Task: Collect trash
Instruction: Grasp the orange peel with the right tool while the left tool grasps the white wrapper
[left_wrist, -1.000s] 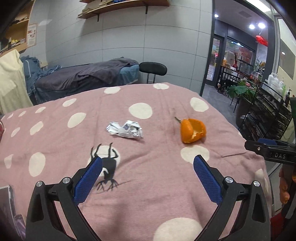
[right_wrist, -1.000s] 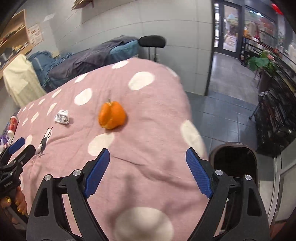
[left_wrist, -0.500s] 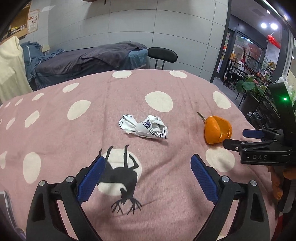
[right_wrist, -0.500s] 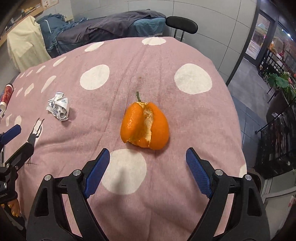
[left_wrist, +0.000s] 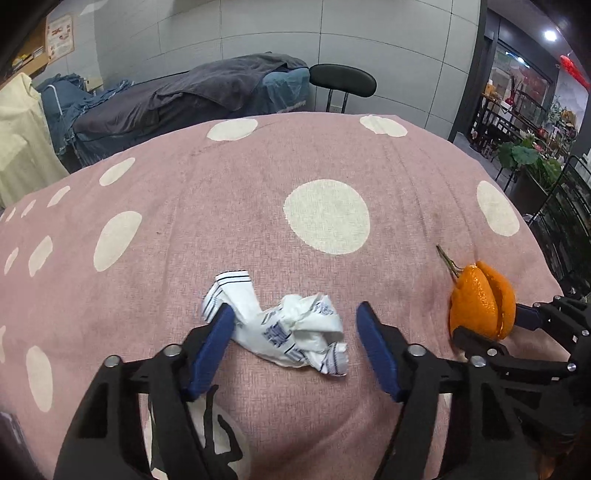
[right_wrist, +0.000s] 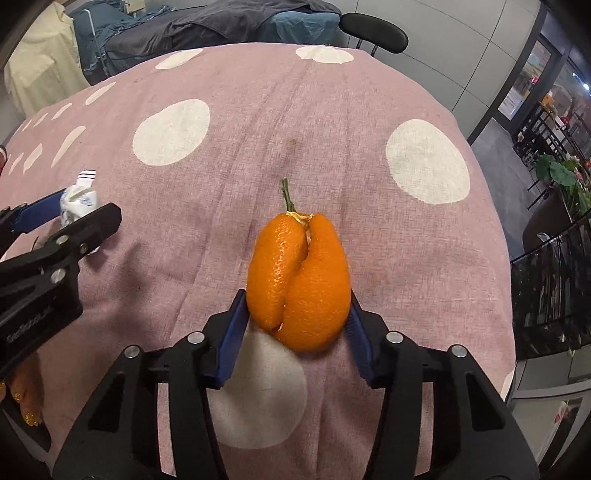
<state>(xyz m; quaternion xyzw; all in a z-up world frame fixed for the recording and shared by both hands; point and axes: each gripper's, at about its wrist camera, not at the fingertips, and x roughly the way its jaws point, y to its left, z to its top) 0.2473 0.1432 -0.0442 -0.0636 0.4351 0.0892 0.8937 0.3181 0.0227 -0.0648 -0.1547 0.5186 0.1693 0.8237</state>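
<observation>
Pink polka-dot tablecloth (left_wrist: 229, 206) covers the table, tiled wall and black chair (left_wrist: 341, 79) behind. Orange peel (right_wrist: 299, 280), stem up, sits near the cloth's right edge; right gripper (right_wrist: 295, 332) jaws have just been closing and both blue pads now pinch its sides. Crumpled white wrapper (left_wrist: 284, 328) lies left of it, between left gripper (left_wrist: 295, 343) jaws, also just closing; left pad touches, right pad clear.

Your left gripper (left_wrist: 295, 325) has just been closing around the crumpled white wrapper (left_wrist: 284, 328) on the pink polka-dot cloth (left_wrist: 258, 192): left pad touches it, right pad sits just clear. Off right, your right gripper (left_wrist: 484, 328) pinches the orange peel (left_wrist: 480, 301).
</observation>
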